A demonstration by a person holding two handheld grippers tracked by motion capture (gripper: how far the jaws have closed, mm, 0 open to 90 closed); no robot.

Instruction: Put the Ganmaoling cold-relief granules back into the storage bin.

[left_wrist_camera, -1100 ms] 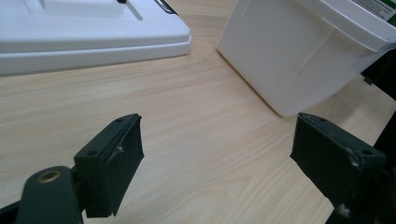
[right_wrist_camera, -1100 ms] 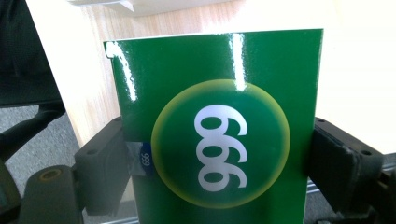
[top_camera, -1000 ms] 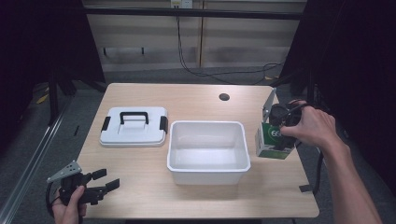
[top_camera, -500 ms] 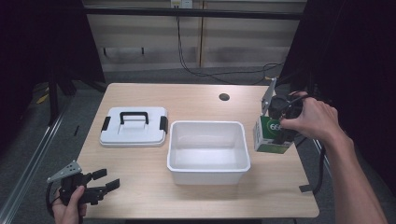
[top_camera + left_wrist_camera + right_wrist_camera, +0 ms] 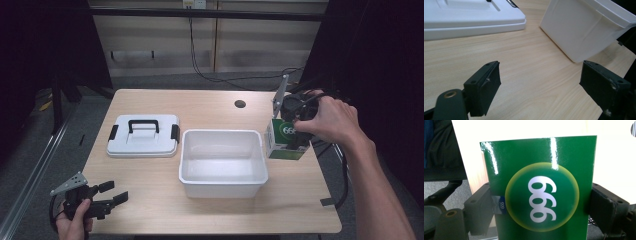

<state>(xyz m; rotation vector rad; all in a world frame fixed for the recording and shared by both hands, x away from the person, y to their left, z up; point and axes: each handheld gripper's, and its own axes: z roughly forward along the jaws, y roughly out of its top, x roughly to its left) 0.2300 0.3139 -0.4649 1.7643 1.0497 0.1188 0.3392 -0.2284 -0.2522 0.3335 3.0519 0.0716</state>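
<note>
A green and white carton (image 5: 278, 140) marked with white digits sits between the jaws of my right gripper (image 5: 294, 141), just right of the white bin's rim (image 5: 222, 133). In the right gripper view the carton (image 5: 541, 195) has a black pad (image 5: 480, 205) pressed on each side. I cannot tell whether its base touches the table. My left gripper (image 5: 112, 194) is held low over the table's front left corner, open with nothing in it. In the left gripper view the bare wood lies between the jaws of that gripper (image 5: 540, 85).
A white lid with a black handle (image 5: 142, 142) lies flat left of the bin; the lid (image 5: 461, 20) and the bin's wall (image 5: 584, 30) stand ahead of the left jaws. A round hole (image 5: 240, 104) sits at the table's back. A cable hangs off the right edge.
My right gripper has carried the carton leftward, from the table's right edge to right beside the bin's right wall. The left gripper has stayed put.
</note>
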